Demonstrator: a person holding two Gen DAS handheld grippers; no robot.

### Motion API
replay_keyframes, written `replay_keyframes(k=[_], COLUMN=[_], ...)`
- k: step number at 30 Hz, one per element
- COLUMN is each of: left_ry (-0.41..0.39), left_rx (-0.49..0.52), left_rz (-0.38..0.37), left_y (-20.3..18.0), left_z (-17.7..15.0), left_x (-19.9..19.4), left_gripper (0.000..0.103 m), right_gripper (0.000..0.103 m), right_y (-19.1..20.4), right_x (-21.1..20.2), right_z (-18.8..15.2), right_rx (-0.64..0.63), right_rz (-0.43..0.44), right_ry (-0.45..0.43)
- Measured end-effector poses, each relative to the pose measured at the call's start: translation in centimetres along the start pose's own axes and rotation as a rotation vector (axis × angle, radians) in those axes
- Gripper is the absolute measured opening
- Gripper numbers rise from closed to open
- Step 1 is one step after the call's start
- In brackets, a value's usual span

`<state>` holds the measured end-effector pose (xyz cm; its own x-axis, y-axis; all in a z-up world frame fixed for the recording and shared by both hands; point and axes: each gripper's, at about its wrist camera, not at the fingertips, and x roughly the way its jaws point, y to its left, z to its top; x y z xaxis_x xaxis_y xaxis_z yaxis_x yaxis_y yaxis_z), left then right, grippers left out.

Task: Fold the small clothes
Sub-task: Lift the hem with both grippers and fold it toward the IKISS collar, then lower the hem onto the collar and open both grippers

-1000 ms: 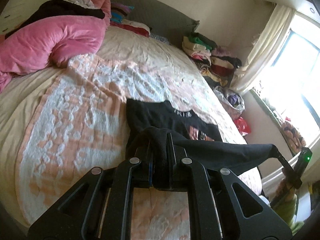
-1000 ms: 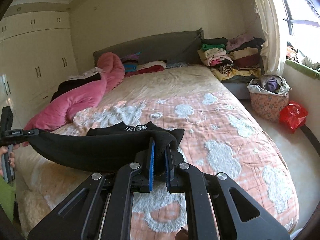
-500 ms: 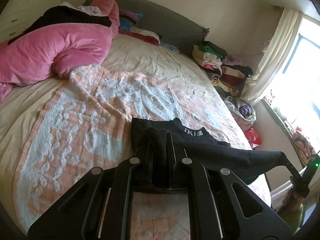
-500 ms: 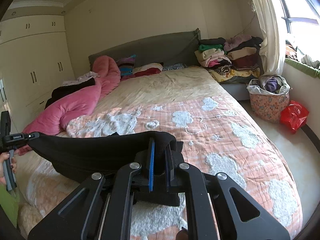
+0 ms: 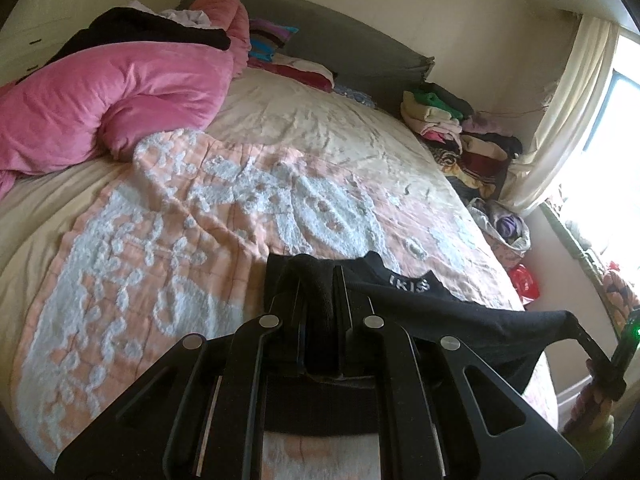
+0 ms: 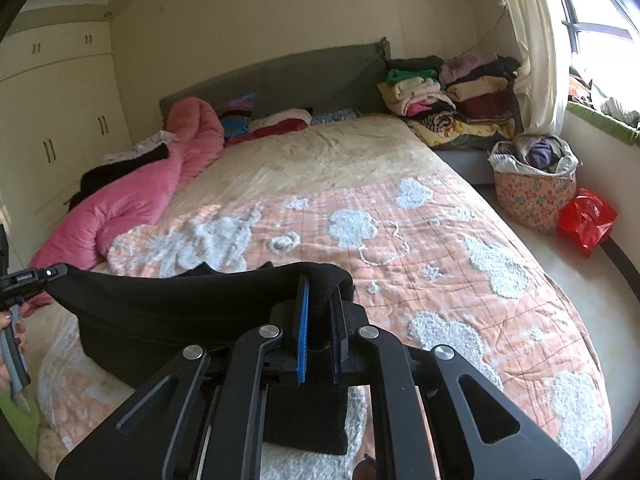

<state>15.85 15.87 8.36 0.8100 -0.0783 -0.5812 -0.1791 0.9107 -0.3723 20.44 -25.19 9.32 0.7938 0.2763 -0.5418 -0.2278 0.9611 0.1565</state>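
A small black garment [image 5: 460, 316] with white lettering on its collar hangs stretched between my two grippers over the near end of the bed. My left gripper [image 5: 318, 280] is shut on one bunched end of it. My right gripper [image 6: 320, 292] is shut on the other end [image 6: 180, 304]. The cloth sags between them and its lower part rests on the peach and white quilt [image 6: 400, 240]. The right gripper shows at the right edge of the left wrist view [image 5: 576, 328]; the left gripper shows at the left edge of the right wrist view [image 6: 36, 276].
A pink duvet [image 5: 108, 96] with dark clothes on it lies along the bed's left side. Folded clothes [image 6: 448, 96] are stacked at the far right by the headboard. A basket of laundry [image 6: 532, 184] and a red bag [image 6: 584, 216] stand on the floor by the window.
Both grippers have lifted the garment and drawn it back toward the near edge of the bed. More of it now hangs in the air and less lies flat on the quilt.
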Motion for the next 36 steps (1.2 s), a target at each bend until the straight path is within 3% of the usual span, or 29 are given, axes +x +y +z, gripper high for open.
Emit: replay_keyframes(k=[15,23,27,28,29,30,32,33,36], left_ry=[0.023,0.035,0.035,0.035,0.03,0.022,0.007,-0.002,-0.009], left_rx=[0.085,0.107,0.132,0.131,0.135,0.142,0.159,0.164,0.192], left_rz=[0.101,0.11,0.114,0.109,0.109,0.119,0.119,0.113,0.103], left_y=[-0.3,0.1,-0.2,-0.2,-0.3,-0.4,-0.8,-0.9,-1.6], left_z=[-0.6,-1.7,-2.1,-2.1,-2.2,-2.2,-2.2,-2.3,-2.8], left_x=[6.2,7.7,7.8,7.8,7.6,7.4,6.9,6.5,5.7], left_gripper=[0.004,0.006,0.009,0.012,0.019,0.034,0.045,0.047,0.049], right_gripper=[0.008,0.009,0.015,0.023,0.026,0.029,0.037,0.045,0.045], right_y=[-0.7,-0.8,-0.5,-0.4,-0.4,-0.4,-0.2,-0.1,0.7], right_x=[6.5,8.3,8.7,8.8,8.8,8.7,8.4,8.3,7.3], right_z=[-1.5,-2.8,-3.4,-3.6,-3.7,-4.0,-4.3,-4.4,-4.9], right_rx=[-0.039,-0.048,-0.056,-0.055,-0.053,-0.048,-0.046,-0.048,-0.072], right_rz=[-0.071,-0.105,-0.125,-0.137,-0.147,-0.148,-0.149,-0.152,-0.136], right_ry=[0.077,0.107,0.11,0.109,0.107,0.102,0.099,0.097,0.078])
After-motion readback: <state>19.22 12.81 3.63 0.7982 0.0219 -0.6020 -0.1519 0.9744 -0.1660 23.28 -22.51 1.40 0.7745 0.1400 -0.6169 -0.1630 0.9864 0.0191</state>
